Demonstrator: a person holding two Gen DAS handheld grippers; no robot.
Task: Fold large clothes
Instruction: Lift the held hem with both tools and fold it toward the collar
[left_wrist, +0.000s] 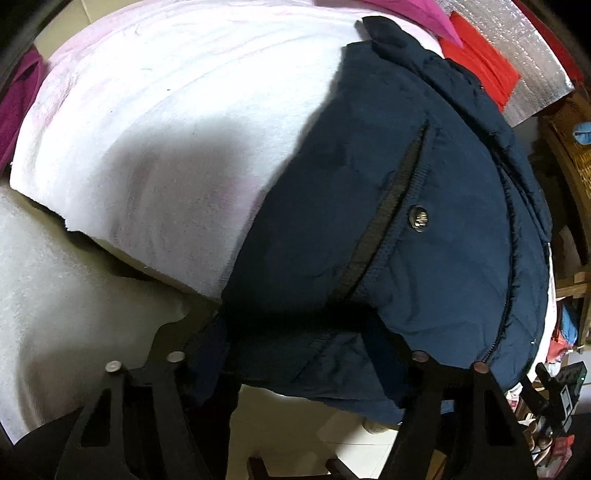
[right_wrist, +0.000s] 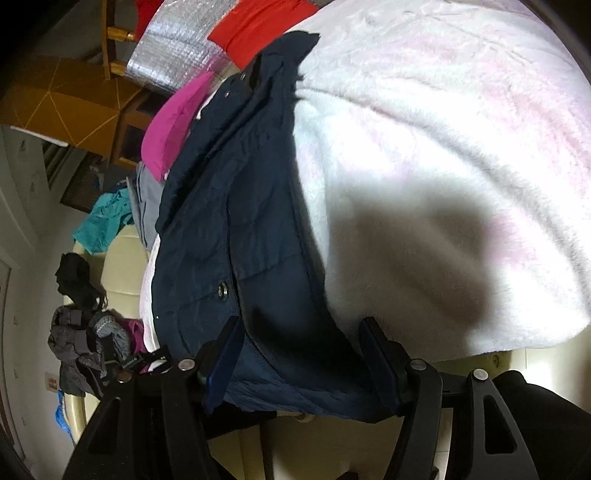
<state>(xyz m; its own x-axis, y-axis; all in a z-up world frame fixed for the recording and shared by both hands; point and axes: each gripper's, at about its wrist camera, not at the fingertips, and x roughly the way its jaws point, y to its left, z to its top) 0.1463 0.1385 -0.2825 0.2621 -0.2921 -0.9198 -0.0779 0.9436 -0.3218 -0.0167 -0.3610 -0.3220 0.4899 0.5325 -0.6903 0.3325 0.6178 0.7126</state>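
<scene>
My left tongs (left_wrist: 295, 354) stand spread wide with the hem of the navy jacket (left_wrist: 424, 206) between the fingers, though I cannot tell whether they pinch it. My right tongs (right_wrist: 299, 347) are likewise spread around the jacket's near edge, the cloth draped between both fingers. The jacket lies along one side of a white fleece blanket (right_wrist: 443, 166), its lower edge hanging off toward me.

left tongs (left_wrist: 295, 354): spread wide | right tongs (right_wrist: 303, 354): spread wide, level
</scene>
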